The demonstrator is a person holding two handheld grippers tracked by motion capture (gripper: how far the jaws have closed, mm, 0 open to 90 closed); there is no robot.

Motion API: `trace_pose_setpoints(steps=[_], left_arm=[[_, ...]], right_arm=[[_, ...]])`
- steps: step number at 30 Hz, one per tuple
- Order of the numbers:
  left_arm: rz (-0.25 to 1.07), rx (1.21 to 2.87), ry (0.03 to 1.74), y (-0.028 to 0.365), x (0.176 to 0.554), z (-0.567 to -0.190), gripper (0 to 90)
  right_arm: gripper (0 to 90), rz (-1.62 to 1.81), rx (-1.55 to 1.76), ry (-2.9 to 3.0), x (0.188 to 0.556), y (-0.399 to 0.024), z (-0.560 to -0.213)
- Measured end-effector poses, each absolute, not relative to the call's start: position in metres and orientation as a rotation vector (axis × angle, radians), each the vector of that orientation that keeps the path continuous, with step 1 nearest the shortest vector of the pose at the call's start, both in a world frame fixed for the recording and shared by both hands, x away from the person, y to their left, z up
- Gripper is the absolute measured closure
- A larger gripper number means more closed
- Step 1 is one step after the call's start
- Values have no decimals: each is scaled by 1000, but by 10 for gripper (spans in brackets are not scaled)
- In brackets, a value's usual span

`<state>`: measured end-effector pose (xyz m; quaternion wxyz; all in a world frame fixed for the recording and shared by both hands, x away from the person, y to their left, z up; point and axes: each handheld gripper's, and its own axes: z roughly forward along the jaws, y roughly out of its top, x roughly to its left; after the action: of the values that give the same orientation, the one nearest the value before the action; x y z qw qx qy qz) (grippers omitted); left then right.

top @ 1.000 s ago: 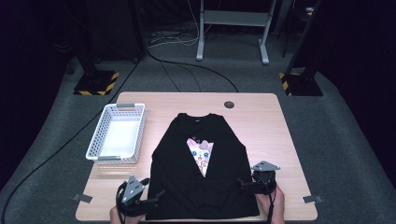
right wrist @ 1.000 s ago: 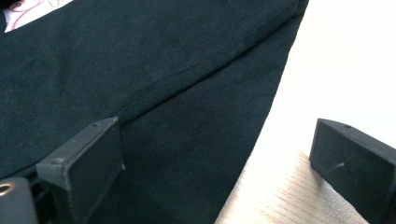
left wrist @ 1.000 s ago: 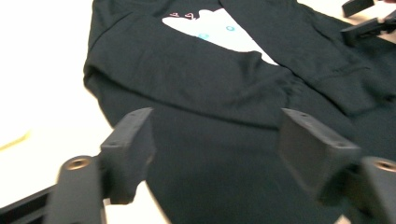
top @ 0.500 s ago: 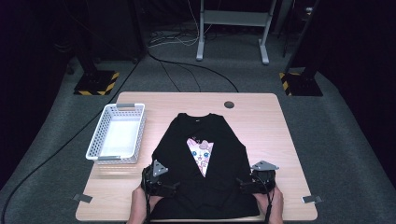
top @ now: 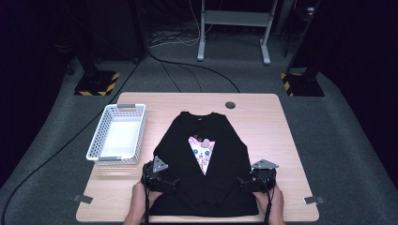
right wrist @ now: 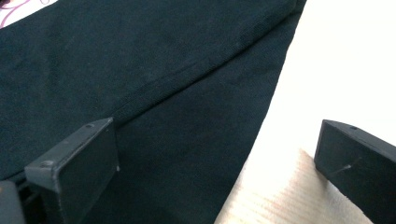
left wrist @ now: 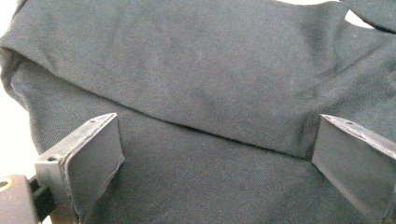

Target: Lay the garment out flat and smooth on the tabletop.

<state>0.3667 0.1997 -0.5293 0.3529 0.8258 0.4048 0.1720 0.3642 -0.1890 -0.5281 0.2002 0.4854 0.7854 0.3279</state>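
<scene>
The left gripper [top: 165,182] stands with jaws spread wide, having just been opening, over the lower left part of a black shirt [top: 206,173]; in the left gripper view [left wrist: 212,154] a folded edge of the dark cloth runs between the jaws, with neither pad pressing on it. The right gripper [top: 248,182], also released, sits at the shirt's lower right edge; in the right gripper view [right wrist: 215,168] one jaw is over the cloth, the other over the bare wooden table [right wrist: 280,196]. The shirt lies flat, front up, at the table's middle, a white basket [top: 117,138] just beside its left sleeve.
</scene>
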Motion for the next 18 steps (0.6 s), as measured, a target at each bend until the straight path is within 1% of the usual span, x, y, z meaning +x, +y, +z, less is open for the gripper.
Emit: trace_pose_setpoints(steps=[7,10,14,18], left_arm=[[452,2130,1059,200,366,-529,22],[453,2127,1067,200,366,-529,21],[454,2125,1070,200,366,-529,21],[453,2123,1070,200,366,-529,22]], right_arm=[[0,903,1394,2192,367,-189,-526],[0,961,1386,2168,358,-183,-516],[0,1028,1284,2224,344,-156,-501],[7,1030,1180,2337,337,-117,-496]])
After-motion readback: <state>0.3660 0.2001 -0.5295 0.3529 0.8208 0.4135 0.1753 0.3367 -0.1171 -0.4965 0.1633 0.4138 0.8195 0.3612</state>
